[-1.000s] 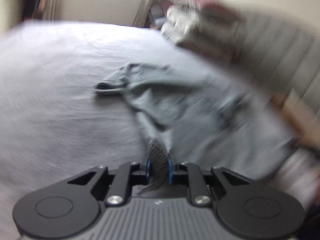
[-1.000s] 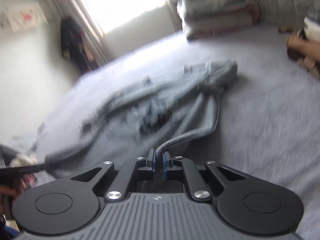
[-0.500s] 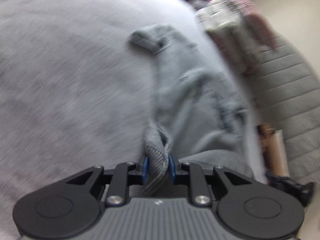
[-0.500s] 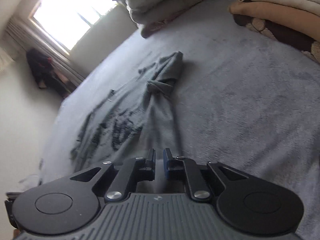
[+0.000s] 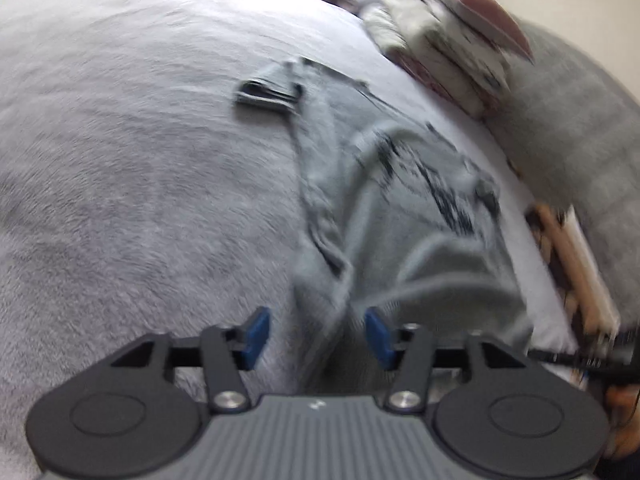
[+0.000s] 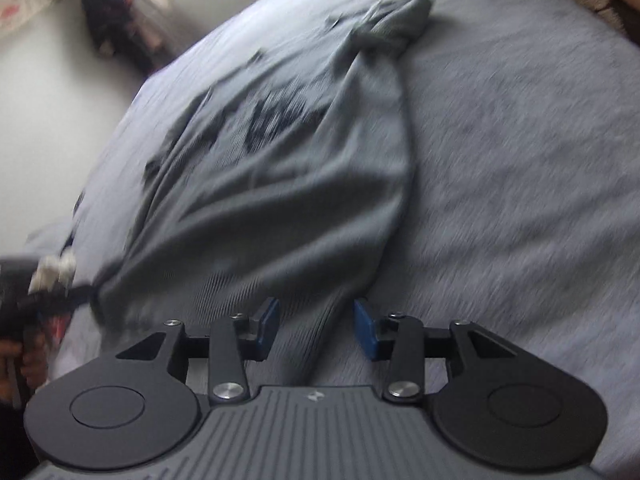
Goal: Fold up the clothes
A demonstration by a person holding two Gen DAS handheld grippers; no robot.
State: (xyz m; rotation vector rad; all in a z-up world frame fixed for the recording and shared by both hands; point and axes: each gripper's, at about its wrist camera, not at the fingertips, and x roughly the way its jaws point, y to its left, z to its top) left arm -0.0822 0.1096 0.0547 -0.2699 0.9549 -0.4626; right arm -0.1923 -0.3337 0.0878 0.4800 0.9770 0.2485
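A gray shirt with dark print on it lies spread out and wrinkled on a big gray blanket; the blanket is soft and fuzzy and covers the whole bed. Both pictures are a bit blurry.

In the left wrist view, the left gripper sits low over the near end of the shirt; its 2 blue pads are wide apart and hold nothing; a bunched strip of the shirt runs between them, but I cannot tell if the cloth touches the pads. One sleeve sticks out to the far left, flat on the blanket. Past the shirt, at the top right, there is a stack of folded cloth; beside it is a gray padded headboard. At the right edge lie some tan and brown things, too blurry to name.

In the right wrist view, the right gripper is also spread wide and holds nothing; the ribbed bottom edge of the shirt lies right under and between its blue pads. The far end of the shirt is bunched up near the top. At the left edge the other gripper shows dimly, close to the shirt's corner. A white wall stands behind the bed.
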